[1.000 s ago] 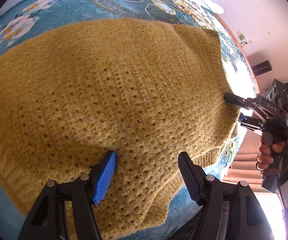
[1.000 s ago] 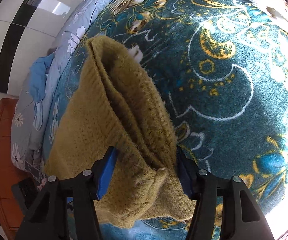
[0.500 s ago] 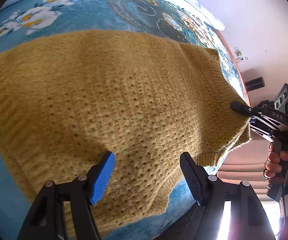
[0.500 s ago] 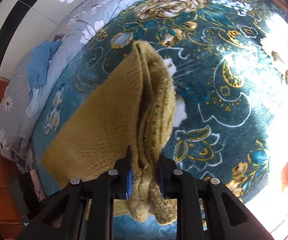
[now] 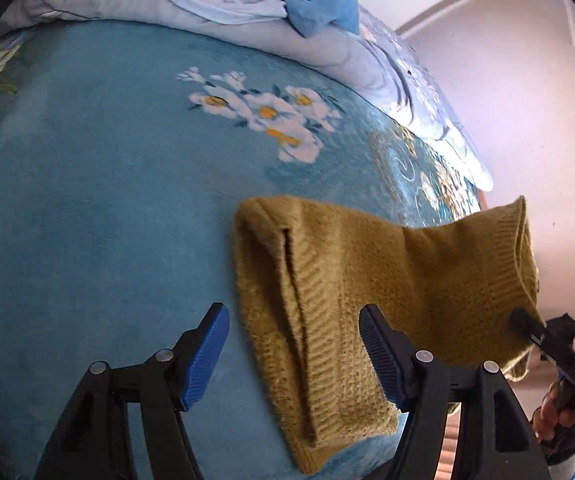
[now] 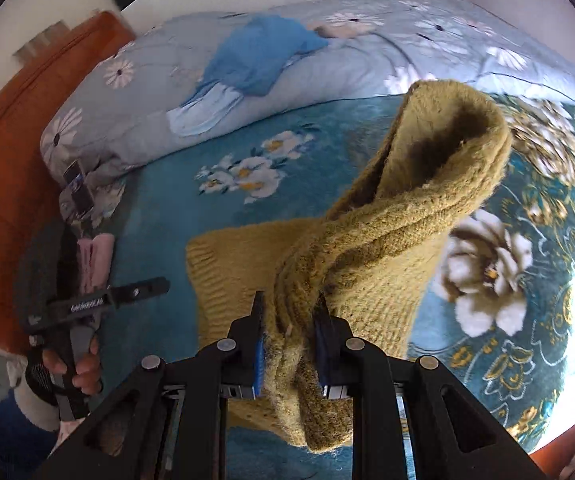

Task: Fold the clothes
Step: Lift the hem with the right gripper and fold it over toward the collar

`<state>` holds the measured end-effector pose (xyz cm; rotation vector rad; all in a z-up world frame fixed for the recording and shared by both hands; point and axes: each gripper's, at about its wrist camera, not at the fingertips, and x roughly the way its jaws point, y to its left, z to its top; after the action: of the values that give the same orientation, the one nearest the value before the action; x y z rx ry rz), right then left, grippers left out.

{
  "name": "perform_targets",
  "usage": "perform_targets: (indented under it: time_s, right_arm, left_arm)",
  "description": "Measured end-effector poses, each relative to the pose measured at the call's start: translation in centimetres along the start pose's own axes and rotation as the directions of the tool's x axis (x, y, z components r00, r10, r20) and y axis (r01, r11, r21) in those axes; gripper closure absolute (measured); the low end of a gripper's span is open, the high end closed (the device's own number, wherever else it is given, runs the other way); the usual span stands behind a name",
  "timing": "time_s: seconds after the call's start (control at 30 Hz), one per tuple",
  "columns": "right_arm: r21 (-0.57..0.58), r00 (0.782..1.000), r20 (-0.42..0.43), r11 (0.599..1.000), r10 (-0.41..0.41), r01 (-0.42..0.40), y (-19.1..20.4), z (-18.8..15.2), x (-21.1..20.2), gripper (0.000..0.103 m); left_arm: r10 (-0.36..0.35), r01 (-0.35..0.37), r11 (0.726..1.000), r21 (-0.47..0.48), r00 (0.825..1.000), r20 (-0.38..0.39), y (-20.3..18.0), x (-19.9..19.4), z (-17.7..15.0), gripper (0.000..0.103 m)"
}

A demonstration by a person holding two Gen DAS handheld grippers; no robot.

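Though two claws, one sweater (image 6: 387, 236)

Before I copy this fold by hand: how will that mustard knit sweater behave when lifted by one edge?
Probably floppy: the sweater droops and curls over where the right claw pinches it. Likely grippy rather than slippery, given its fuzzy, ribbed knit. The part still on the blanket will probably drag along.

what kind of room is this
Most likely a bedroom: a bed under a teal floral blanket, a rumpled grey flowered quilt along its far side, and an orange headboard against the wall.
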<state>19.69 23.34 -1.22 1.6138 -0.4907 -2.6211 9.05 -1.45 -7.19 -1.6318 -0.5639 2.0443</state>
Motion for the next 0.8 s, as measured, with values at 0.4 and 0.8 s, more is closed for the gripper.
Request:
perform_targets:
  time_s: [0.4,0.8]
  right_arm:
    - [-0.249,0.972,-0.225,0.968,-0.071,0.013,8.7,-4.2,9.3,0.082]
    - [-0.194,0.974,-0.223,0.981,-0.030,-0.014,8.3,-4.8,9.6,0.082]
  left_arm:
    - [-0.048,0.049,0.996,-0.072,0.999,0.012,1.8,0.0,0.7,0.032]
    - [-0.312,0.282,0.926,-0.250,0.946,-0.091,0.0,4.7,0.5,0.030]
